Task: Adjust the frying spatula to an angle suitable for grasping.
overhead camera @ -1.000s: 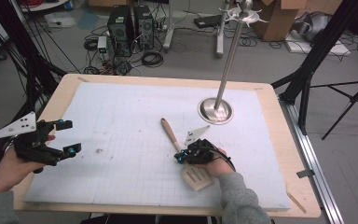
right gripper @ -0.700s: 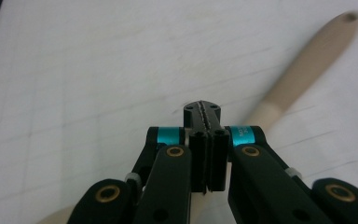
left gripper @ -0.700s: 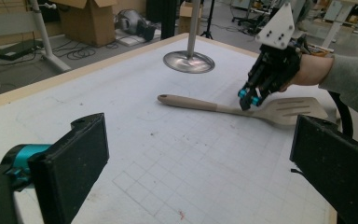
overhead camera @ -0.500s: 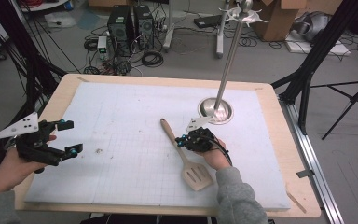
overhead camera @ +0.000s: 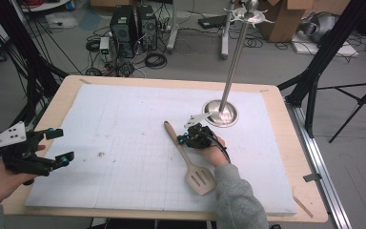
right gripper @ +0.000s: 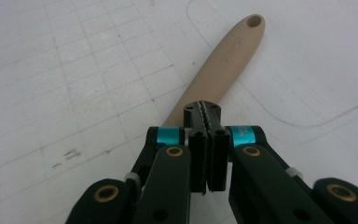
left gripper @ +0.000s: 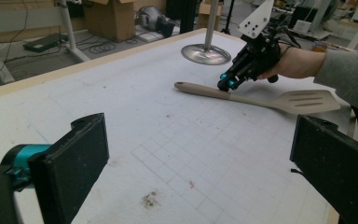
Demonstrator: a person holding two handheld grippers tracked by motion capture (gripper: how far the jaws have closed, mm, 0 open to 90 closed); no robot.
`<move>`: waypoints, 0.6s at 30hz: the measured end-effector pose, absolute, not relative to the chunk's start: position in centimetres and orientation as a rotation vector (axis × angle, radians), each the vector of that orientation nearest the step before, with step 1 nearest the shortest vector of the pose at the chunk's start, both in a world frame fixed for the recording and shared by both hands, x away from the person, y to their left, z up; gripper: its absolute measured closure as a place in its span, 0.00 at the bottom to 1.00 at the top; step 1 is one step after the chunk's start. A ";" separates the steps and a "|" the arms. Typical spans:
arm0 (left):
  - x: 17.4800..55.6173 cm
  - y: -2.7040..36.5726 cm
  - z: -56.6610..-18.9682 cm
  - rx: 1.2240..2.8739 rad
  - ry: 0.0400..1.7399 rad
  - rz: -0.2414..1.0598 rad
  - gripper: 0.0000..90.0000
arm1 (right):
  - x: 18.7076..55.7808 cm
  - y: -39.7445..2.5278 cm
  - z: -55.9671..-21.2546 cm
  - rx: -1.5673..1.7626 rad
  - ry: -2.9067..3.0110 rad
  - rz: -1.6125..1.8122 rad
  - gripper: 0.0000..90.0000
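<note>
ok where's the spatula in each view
High view: the spatula lies right of centre on the mat, slotted head nearest the person.
Left gripper view: upper right, head pointing right.
Right gripper view: its handle runs up to the right above the jaws, which are closed together.
Shared landmark: the right gripper, over the handle in the high and left gripper views.

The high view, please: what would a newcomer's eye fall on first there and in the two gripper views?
Probably the wooden spatula lying mid-table on the white gridded mat, with the right tool down at its handle, jaws closed together. Next, the tall metal stand rising from its round base at the far right of the mat. The left tool hangs open at the table's left edge.
</note>
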State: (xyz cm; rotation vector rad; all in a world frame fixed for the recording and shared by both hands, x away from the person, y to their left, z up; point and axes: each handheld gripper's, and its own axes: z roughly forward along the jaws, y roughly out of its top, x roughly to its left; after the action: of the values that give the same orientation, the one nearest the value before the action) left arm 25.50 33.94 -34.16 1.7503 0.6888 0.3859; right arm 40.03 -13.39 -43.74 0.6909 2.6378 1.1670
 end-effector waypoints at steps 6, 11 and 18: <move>24.7 34.9 -34.3 1.739 0.716 0.407 0.05 | 40.9 -13.3 -44.0 0.688 2.659 1.210 1.00; 24.2 35.2 -34.4 1.739 0.732 0.413 0.05 | 41.0 -11.8 -43.7 0.604 2.691 1.215 1.00; 23.9 35.6 -34.4 1.737 0.742 0.422 0.05 | 40.8 -10.3 -43.6 0.506 2.722 1.202 1.00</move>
State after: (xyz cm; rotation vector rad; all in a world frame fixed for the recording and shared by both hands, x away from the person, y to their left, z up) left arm 23.86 35.63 -34.39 1.7365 0.7424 0.4217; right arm 40.77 -10.30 -43.57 0.5063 2.7218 1.2018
